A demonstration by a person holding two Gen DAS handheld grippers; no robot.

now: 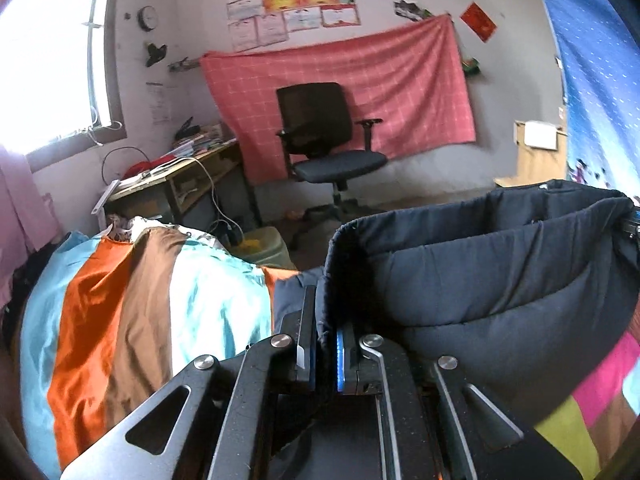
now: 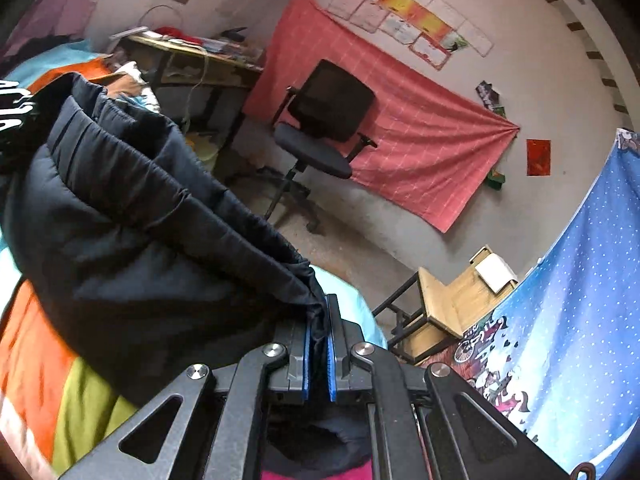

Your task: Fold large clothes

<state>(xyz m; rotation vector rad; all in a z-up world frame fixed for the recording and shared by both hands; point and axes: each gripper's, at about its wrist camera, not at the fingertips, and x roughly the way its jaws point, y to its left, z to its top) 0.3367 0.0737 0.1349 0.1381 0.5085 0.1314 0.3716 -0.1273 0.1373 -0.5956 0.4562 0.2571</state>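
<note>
Dark padded jacket [image 1: 500,280] is hanging between both tools above the striped bed [image 1: 120,312]: the left gripper [image 1: 326,320] and right gripper [image 2: 319,320] are each clamping an edge of it. Judging by this, a fold is being carried over; next comes lowering it flat, edges matched. Open floor is lying ahead toward the chair [image 1: 324,136].

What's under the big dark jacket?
Under the dark jacket, held up by both tongs, lies a striped bedcover in orange, brown, blue, green and pink. The part directly beneath the jacket is hidden.
</note>
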